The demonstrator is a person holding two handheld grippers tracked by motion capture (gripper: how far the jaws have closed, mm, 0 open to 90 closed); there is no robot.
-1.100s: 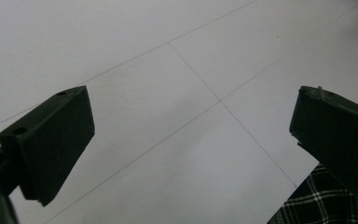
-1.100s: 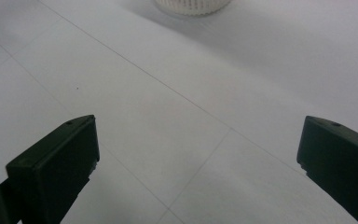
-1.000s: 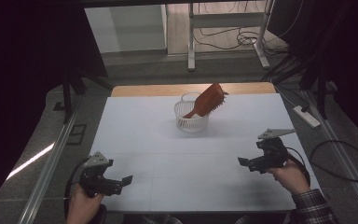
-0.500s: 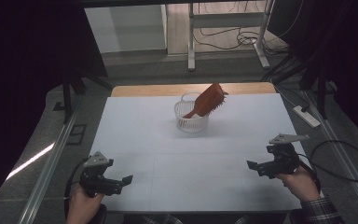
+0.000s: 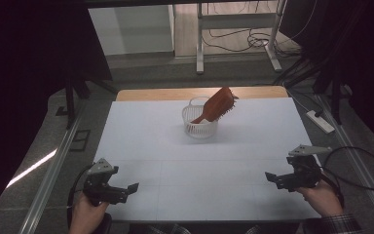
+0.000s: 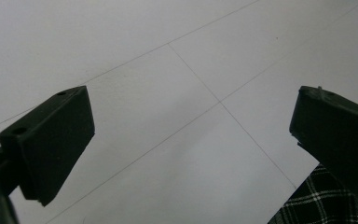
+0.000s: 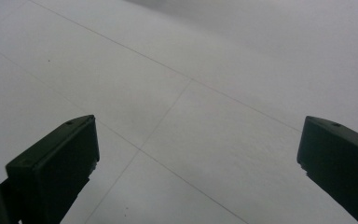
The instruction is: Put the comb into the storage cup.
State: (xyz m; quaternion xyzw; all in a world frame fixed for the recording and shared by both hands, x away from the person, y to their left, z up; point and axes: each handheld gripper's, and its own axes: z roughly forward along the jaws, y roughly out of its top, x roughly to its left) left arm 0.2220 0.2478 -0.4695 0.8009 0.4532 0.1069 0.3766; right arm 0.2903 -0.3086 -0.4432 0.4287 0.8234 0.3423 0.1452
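A reddish-brown hairbrush [image 5: 218, 104] leans handle-down in a small white basket [image 5: 199, 127] at the back middle of the white table [image 5: 199, 161]. My left gripper [image 5: 130, 189] rests near the front left corner, open, with only bare table between its jaws [image 6: 191, 135]. My right gripper [image 5: 271, 177] sits near the front right, held by a hand in a plaid sleeve, also open over bare table [image 7: 196, 154]. Both grippers are far from the basket.
A wooden strip [image 5: 199, 92] borders the table's far edge. A white power strip [image 5: 319, 121] lies on the floor to the right, and metal rails run along both sides. Plaid cloth [image 6: 326, 200] shows at the lower right of the left gripper view.
My right gripper has drawn back toward the front right corner of the table. The left gripper, basket and hairbrush have stayed where they were.
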